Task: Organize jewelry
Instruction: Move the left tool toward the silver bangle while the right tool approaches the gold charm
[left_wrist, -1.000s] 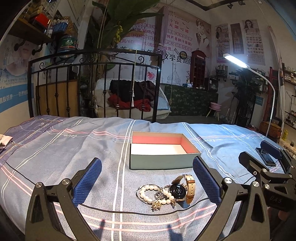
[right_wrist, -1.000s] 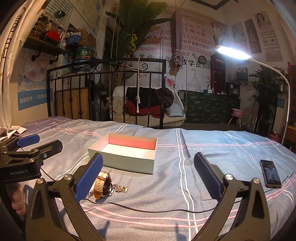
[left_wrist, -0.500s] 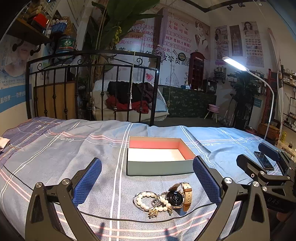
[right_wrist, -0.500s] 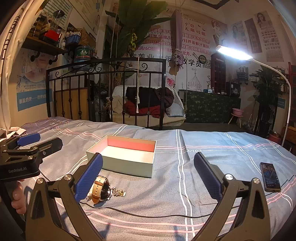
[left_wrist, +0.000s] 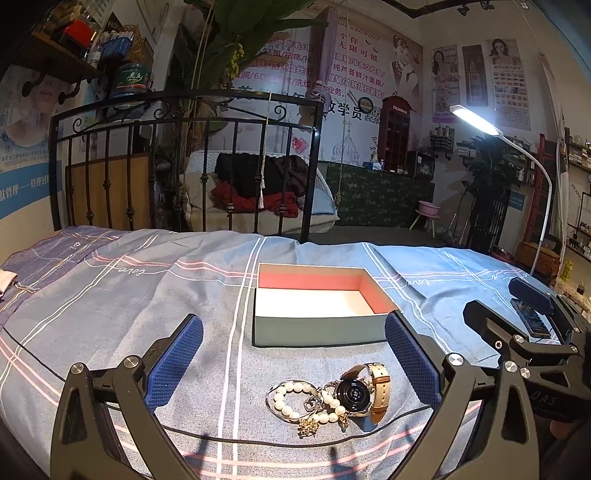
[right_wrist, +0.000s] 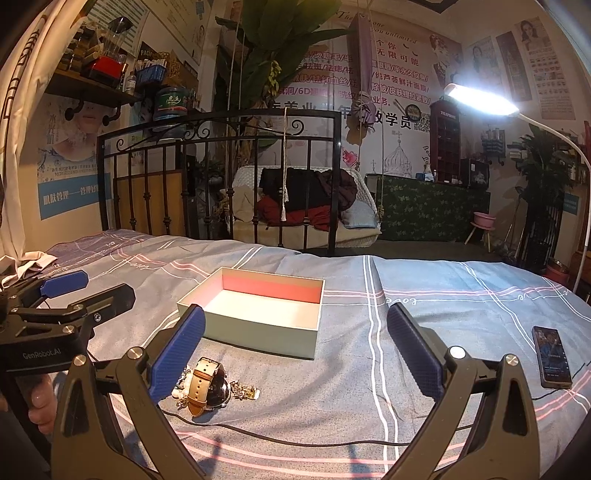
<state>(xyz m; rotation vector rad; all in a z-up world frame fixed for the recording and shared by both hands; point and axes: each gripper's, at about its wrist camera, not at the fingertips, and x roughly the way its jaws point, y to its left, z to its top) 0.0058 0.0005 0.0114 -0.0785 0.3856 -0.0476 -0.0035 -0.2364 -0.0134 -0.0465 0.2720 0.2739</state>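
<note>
On the bed (left_wrist: 110, 295), a watch (left_wrist: 360, 391) and a pearl bracelet (left_wrist: 295, 398) are lying tangled together just in front of the open box (left_wrist: 314, 328). Both the left tongs (left_wrist: 293, 363) and right tongs (right_wrist: 295, 354) are hovering spread wide, grasping nothing.

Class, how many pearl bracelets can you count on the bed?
1. The pearl bracelet lies on the bedspread in front of the open box, tangled against the watch; more pearls may be hidden in the pile.
</note>
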